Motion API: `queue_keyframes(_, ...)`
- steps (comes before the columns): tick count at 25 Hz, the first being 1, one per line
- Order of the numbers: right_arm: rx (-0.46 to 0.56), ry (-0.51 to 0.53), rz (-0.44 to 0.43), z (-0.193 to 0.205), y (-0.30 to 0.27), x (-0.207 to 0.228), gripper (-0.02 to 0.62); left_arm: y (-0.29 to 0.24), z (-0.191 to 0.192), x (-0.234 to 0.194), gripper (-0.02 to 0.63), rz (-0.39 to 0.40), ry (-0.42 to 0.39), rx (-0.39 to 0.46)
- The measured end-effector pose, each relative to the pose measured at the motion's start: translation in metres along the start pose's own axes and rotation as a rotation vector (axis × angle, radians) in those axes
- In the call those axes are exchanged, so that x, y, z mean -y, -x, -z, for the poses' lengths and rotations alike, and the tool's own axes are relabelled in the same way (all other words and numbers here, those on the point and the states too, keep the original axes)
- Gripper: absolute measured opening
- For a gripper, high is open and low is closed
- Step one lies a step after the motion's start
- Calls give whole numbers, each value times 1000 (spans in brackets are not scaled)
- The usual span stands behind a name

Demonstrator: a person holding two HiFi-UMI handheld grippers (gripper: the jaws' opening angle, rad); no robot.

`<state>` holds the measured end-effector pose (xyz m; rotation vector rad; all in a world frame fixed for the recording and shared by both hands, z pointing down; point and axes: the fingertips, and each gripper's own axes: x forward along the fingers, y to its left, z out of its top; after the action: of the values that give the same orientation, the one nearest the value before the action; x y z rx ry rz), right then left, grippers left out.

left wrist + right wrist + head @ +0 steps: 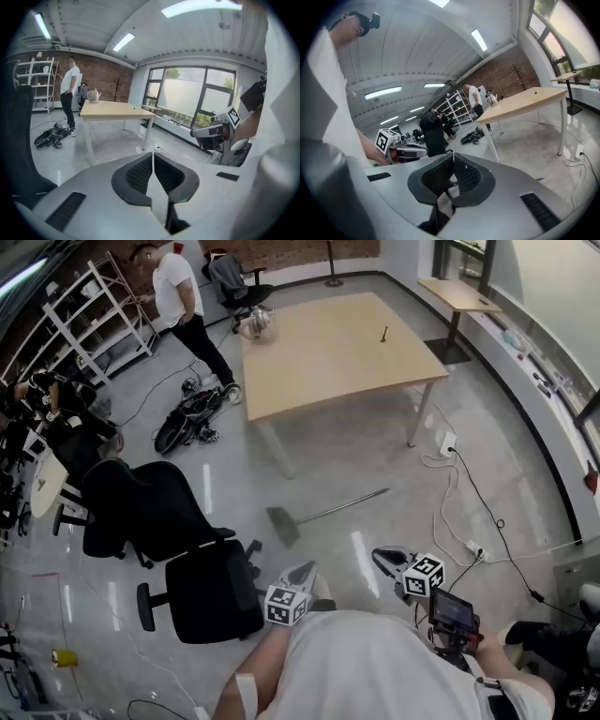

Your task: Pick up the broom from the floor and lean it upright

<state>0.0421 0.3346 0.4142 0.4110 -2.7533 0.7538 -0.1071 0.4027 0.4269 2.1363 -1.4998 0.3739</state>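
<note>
Broom point(323, 514): lies flat on the floor point(356, 446), seen full length in the head view; its head points toward the black chairs point(202, 587), its handle tip toward the counter's point(328, 352) near right leg.
Left tongs point(153, 163): pressed together, holding nothing; near the broom's head, not touching.
Right tongs point(453, 161): pressed together, holding nothing.
Hidden: in both gripper views the grey shells cover the floor just ahead; a white shirt point(375, 671) cuts off the arms.

Head view: high up, staring steeply down at the floor point(356, 456). Gripper views: low, tight behind the jaws, facing the far worktop point(337, 343), shared by all three.
</note>
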Motion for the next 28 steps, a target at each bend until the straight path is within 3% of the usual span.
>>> queue_keyframes(8, 22, 38, 145, -71, -42, 41, 18, -42, -42, -62, 19, 131, -29, -1)
queue_keyframes(13, -6, 40, 183, -86, -62, 51, 18, -57, -47, -100, 19, 158, -27, -55)
queue_keyframes(21, -35, -37, 205, -86, -61, 99, 18, -104, -53, -109, 19, 184, -8, -123)
queue_keyframes(28, -42, -131, 134, -101, -77, 170, 18, -170, -98, -110, 18, 145, -11, -163)
